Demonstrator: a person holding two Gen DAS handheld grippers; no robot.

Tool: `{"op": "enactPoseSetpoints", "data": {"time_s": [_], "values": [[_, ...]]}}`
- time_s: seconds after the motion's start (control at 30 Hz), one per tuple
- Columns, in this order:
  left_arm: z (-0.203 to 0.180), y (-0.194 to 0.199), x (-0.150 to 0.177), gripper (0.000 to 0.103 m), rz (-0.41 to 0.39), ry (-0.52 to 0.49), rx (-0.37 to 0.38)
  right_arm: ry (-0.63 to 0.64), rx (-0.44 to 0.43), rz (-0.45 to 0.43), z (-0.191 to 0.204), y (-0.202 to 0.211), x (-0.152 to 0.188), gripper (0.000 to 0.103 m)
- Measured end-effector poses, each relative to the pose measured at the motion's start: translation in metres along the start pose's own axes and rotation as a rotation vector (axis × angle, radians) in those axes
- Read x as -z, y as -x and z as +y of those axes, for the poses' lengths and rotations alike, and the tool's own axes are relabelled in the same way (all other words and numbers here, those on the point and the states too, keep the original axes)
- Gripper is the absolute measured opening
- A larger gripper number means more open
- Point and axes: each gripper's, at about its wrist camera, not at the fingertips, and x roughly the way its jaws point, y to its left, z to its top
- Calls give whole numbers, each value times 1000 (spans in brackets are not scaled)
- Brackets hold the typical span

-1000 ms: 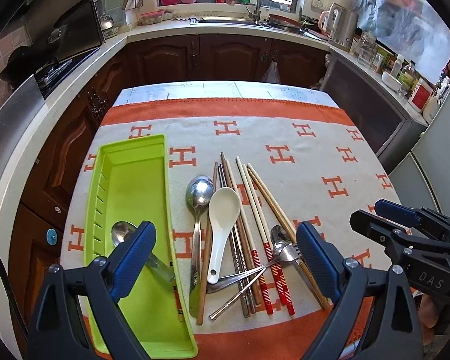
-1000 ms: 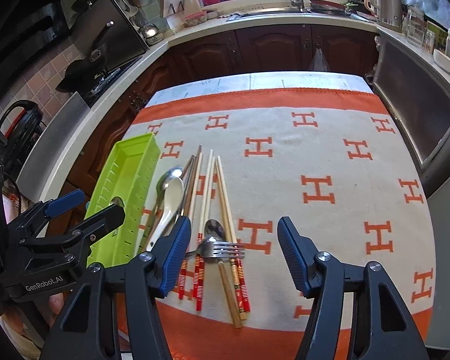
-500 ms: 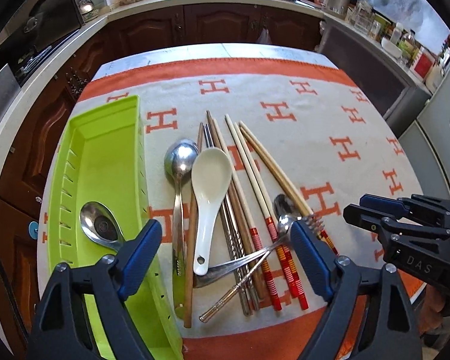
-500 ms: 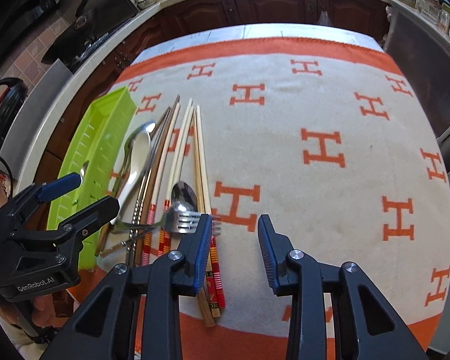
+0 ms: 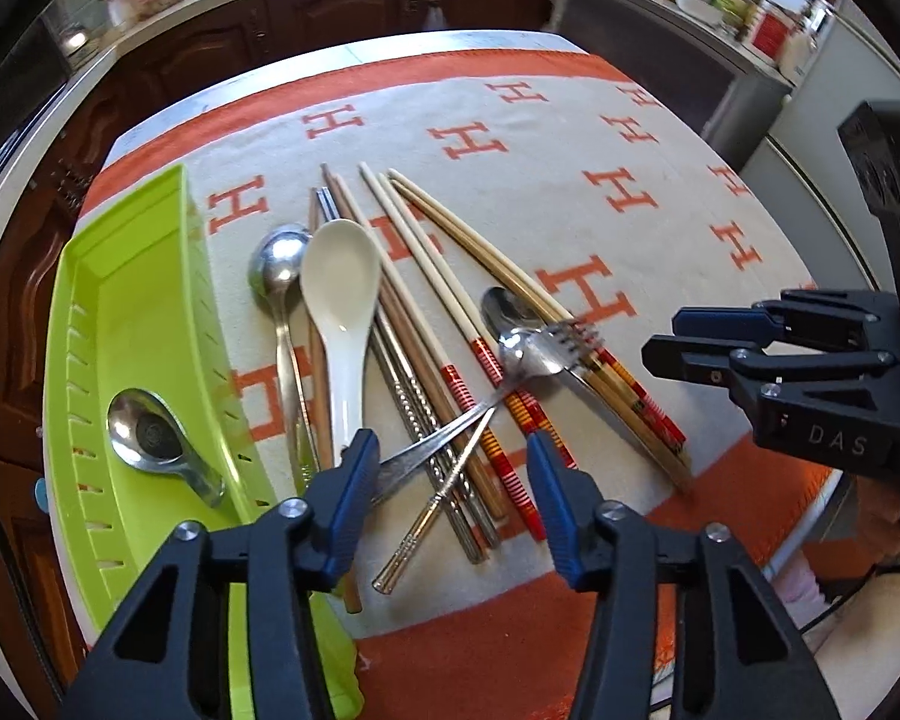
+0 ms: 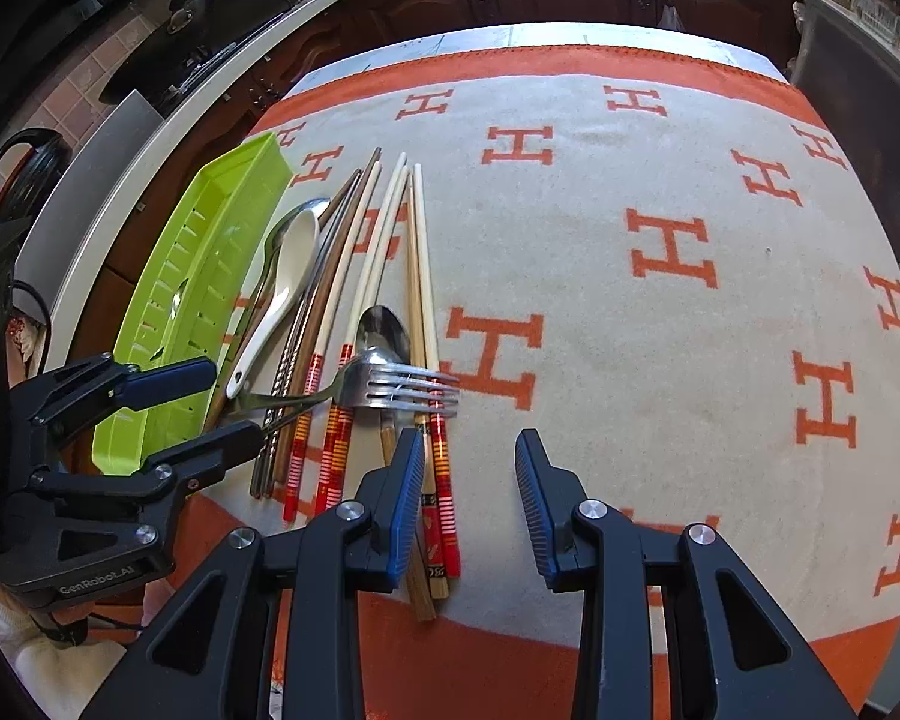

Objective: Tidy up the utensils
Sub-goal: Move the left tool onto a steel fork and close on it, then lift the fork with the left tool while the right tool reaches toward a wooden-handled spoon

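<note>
Both grippers lowered, jaws narrowed, holding nothing; only left wrist view shows 1 spoon inside tray.

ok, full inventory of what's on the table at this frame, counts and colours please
tray: 1, lime green, left edge of cloth.
short metal spoon: 1, silver, inside the tray.
long metal spoon: 1, silver, on cloth just right of tray.
ceramic spoon: 1, white, beside the long spoon.
fork: 1, silver, lying across the chopsticks.
small metal spoon: 1, silver, bowl just behind the fork head.
chopsticks: several; metal, brown wood, pale with red-striped ends; exact count unclear where they overlap.
cloth: 1, beige with orange H pattern and orange border, covers the table.
left gripper: open, over the utensil handles.
right gripper: open, by the striped chopstick ends.
</note>
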Motion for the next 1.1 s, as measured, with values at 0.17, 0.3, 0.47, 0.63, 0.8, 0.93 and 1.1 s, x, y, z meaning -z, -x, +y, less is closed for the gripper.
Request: {"op": "enactPoseSetpoints", "data": {"time_s": [0.17,0.3,0.47,0.63,0.8,0.93,1.1], "values": [[-8,-11,-5,30,10,-62,-15,3,-15,7,3,-1,9,33],[-11,-23,-13,26,24,-80,-11,-10,-21,-1,0,0,11,33],[-19,-32,-20,24,31,-109,4,-23,-26,-3,-3,2,13,33],[-30,-37,-26,9,17,-137,5,-35,-28,1,-6,3,14,33],[-29,-32,-28,1,1,-115,32,-31,-30,-2,-6,3,14,33],[-21,-24,-31,0,-13,-64,76,-26,-33,-3,-4,4,14,33],[-9,-16,-31,0,-13,-5,104,-15,-37,-9,0,7,14,32]]}}
